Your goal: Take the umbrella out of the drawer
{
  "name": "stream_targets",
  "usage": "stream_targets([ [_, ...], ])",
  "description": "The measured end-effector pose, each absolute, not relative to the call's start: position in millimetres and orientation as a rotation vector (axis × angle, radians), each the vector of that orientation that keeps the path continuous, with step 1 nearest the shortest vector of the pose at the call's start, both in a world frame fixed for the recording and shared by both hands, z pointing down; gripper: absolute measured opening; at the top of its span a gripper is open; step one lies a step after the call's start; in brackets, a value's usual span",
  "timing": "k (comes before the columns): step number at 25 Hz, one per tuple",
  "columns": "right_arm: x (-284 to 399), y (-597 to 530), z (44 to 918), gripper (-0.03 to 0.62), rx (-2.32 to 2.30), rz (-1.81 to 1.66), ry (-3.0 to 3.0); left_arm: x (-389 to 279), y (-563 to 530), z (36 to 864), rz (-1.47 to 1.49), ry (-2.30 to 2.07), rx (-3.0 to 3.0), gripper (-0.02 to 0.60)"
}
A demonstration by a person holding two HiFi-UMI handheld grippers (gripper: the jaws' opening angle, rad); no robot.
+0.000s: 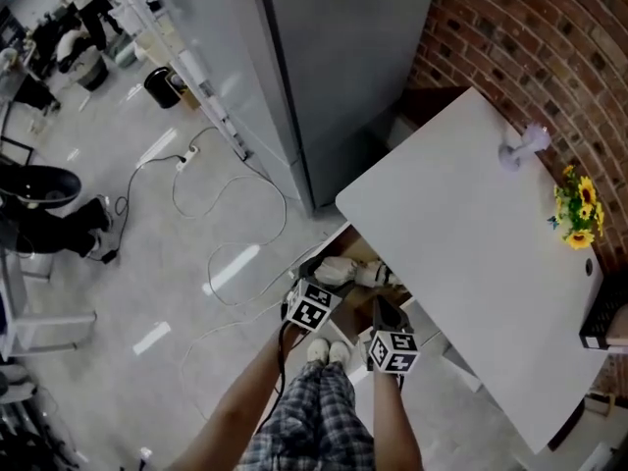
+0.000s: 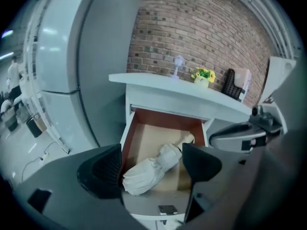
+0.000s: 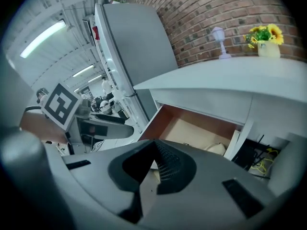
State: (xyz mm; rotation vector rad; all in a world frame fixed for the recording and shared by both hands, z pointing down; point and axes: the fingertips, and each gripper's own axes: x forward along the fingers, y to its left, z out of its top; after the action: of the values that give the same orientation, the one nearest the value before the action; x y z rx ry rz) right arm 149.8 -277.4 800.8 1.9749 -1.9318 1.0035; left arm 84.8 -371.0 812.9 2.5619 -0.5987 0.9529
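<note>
A white folded umbrella [image 2: 152, 168] lies slantwise on the brown floor of the open drawer [image 2: 128, 139] under the white table [image 1: 471, 253]. From the head view the umbrella [image 1: 340, 271] shows just past the table's edge. My left gripper [image 2: 152, 163] hovers in front of the drawer, open, its jaws standing either side of the umbrella without touching it. The same gripper [image 1: 316, 287] is at the drawer's near left. My right gripper [image 3: 153, 169] is shut and holds nothing; it hangs at the drawer's front right [image 1: 381, 307]. A pale end of the umbrella [image 3: 216, 149] peeps over it.
A tall grey fridge [image 1: 334, 67] stands left of the table, against a brick wall [image 1: 530, 37]. On the tabletop are a small fan [image 1: 520, 147], yellow flowers [image 1: 579, 209] and a black object [image 1: 603, 317] at its edge. Cables [image 1: 226, 214] trail across the floor.
</note>
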Motion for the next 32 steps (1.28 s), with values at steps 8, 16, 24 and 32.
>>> stream_targets([
  [8,157.6,-273.8,819.2,0.018,2.025,1.067,-1.935,123.4,-350.3,902.6,1.549,-0.078,2.769,0.388],
  [16,169.2,-274.1,835.3,0.018,2.068,1.076,-1.966,137.0,-339.0,974.4,1.925,0.272,2.786,0.388],
  [24,179.2,-271.8,852.9,0.018,2.075,1.082,-1.956,138.6,-342.7,1015.6,2.007,0.333,2.764,0.388],
  [32,190.0,-268.6,855.5,0.018,2.103,1.072,-1.937,140.8,-345.9,1029.9,2.022,0.351,2.778,0.346],
])
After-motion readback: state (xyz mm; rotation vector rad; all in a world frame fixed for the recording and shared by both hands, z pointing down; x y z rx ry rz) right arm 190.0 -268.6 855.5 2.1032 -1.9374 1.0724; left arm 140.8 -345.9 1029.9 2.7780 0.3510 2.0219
